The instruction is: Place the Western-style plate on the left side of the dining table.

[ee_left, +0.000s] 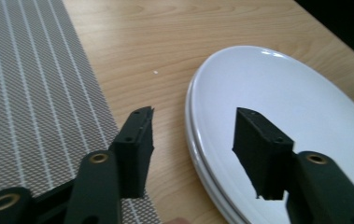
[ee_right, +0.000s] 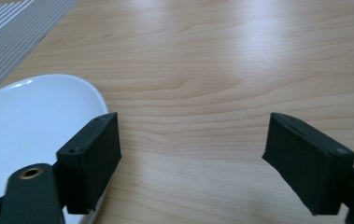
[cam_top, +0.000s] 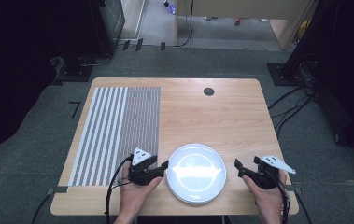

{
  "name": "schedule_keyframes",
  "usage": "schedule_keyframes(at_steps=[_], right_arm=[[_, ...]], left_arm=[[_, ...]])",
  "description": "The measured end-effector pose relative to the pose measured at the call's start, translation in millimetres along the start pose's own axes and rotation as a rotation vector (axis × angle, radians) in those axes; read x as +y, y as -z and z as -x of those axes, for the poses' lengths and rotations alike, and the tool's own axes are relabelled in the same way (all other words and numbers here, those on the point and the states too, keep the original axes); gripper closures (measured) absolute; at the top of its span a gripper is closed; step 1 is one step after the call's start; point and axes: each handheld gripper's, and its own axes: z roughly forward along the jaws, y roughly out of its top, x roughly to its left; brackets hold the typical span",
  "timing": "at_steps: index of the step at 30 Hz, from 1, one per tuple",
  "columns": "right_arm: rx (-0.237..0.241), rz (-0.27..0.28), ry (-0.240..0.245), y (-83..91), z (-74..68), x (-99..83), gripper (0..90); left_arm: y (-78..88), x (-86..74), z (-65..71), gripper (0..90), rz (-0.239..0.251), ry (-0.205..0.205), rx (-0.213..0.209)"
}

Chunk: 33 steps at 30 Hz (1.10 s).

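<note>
— Hands come in at the bottom edge, one on each gripper. What's on the left?

— On the left, the left gripper [cam_top: 165, 165] sits at the near rim of the white plates [cam_top: 196, 172], two of them stacked by the look of the double edge. Its jaws straddle that rim, one outside over the wood, one over the plate face, neither pad pressing; they stand partly apart.

— And the surface?

— Light wooden table [cam_top: 221, 112], with a grey striped placemat [cam_top: 118, 126] covering its left part and a small dark round cap [cam_top: 208, 91] near the far edge. The plates lie near the front edge, between the two grippers, just right of the placemat.

— On the right?

— Over there, the right gripper [cam_top: 237, 167] is just beside the plates, jaws wide, nothing between them but bare wood.

— The room?

— Grey carpet [cam_top: 212, 60] all round, dark stands and cables [cam_top: 291, 105] at the right, a pale wooden cabinet at the back.
</note>
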Motion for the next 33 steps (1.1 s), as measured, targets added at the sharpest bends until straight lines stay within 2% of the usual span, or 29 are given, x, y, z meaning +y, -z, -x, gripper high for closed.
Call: schedule_keyframes(at_steps=[2, 3, 4, 5, 6, 7, 8, 10, 11, 12, 13, 14, 15, 16, 17, 18, 19, 20, 25, 28, 30, 32, 33], right_arm=[[0.011, -0.008, 0.009, -2.6, -7.1, -1.6, 22.2], [0.021, -0.012, 0.025, -4.8, -12.9, -3.2, 27.4], [0.027, -0.008, 0.028, -5.5, -14.1, -3.7, 31.3], [0.038, -0.008, 0.023, -6.2, -15.2, -4.1, 38.4], [0.038, -0.008, 0.023, -6.2, -15.2, -4.1, 38.4], [0.056, -0.007, 0.019, -6.8, -15.2, -4.5, 45.1], [0.122, -0.015, -0.017, -5.9, -14.7, -5.5, 53.9], [0.144, -0.006, -0.059, -3.9, -15.0, -4.8, 57.0], [0.144, -0.006, -0.059, -3.9, -15.0, -4.8, 57.0], [0.171, 0.012, -0.087, -1.1, -15.4, -2.1, 59.6], [0.171, 0.012, -0.087, -1.1, -15.4, -2.1, 59.6], [0.175, 0.010, -0.091, -0.3, -15.2, -1.2, 60.3], [0.182, -0.015, -0.126, 2.0, -14.7, -0.6, 64.8], [0.182, -0.015, -0.126, 2.0, -14.7, -0.6, 64.8], [0.197, -0.018, -0.149, 2.7, -13.1, -2.2, 72.6], [0.206, -0.026, -0.163, 2.7, -12.3, -3.2, 74.9], [0.219, -0.027, -0.172, 2.0, -11.7, -4.3, 76.4], [0.235, -0.027, -0.175, 1.0, -11.3, -5.5, 77.6], [0.263, -0.022, -0.195, 0.6, -12.4, -7.4, 78.1], [0.253, -0.015, -0.193, 1.3, -12.4, -8.1, 77.8], [0.261, -0.005, -0.219, 0.8, -11.9, -9.4, 77.8], [0.265, -0.009, -0.220, -0.2, -11.8, -9.8, 77.8], [0.262, -0.017, -0.213, -2.2, -11.7, -10.9, 77.6]], left_arm=[[0.9, -1.0, -1.4, 54.3, 0.004, 0.023, -0.018], [1.1, -2.0, -2.0, 59.9, 0.011, 0.034, -0.029], [1.1, -2.0, -2.0, 61.2, 0.011, 0.034, -0.029], [0.2, -2.1, -2.1, 62.6, 0.004, 0.047, -0.052], [0.2, -2.1, -2.1, 62.9, 0.004, 0.047, -0.052], [0.4, -2.2, -1.1, 63.6, 0.008, 0.055, -0.064], [0.2, -2.1, 1.3, 64.7, 0.005, 0.053, -0.071], [-0.2, -2.1, 4.0, 67.1, 0.001, 0.048, -0.072], [-0.2, -2.1, 4.0, 68.6, 0.001, 0.048, -0.072], [-0.7, -2.7, 6.3, 70.9, 0.000, 0.037, -0.061], [-0.7, -2.7, 6.3, 71.9, 0.000, 0.037, -0.061], [-1.7, -3.2, 6.0, 71.9, -0.008, 0.042, -0.061], [-2.7, -4.2, 4.0, 72.7, -0.011, 0.055, -0.059], [-2.7, -4.2, 4.0, 72.7, -0.011, 0.055, -0.059], [-3.0, -5.3, -0.1, 73.5, -0.005, 0.093, -0.072], [-3.0, -5.3, -0.1, 74.1, -0.005, 0.093, -0.072], [-5.2, -6.7, -2.4, 74.6, -0.026, 0.115, -0.090], [-6.4, -7.5, -2.5, 75.0, -0.037, 0.119, -0.097], [-11.8, -10.8, -0.1, 76.0, -0.064, 0.111, -0.085], [-10.2, -9.5, -1.6, 73.8, -0.055, 0.120, -0.080], [-5.8, -7.3, -6.7, 73.1, -0.036, 0.135, -0.065], [-4.8, -6.7, -8.8, 72.5, -0.034, 0.142, -0.067], [-4.6, -6.4, -9.4, 70.7, -0.033, 0.131, -0.061]])
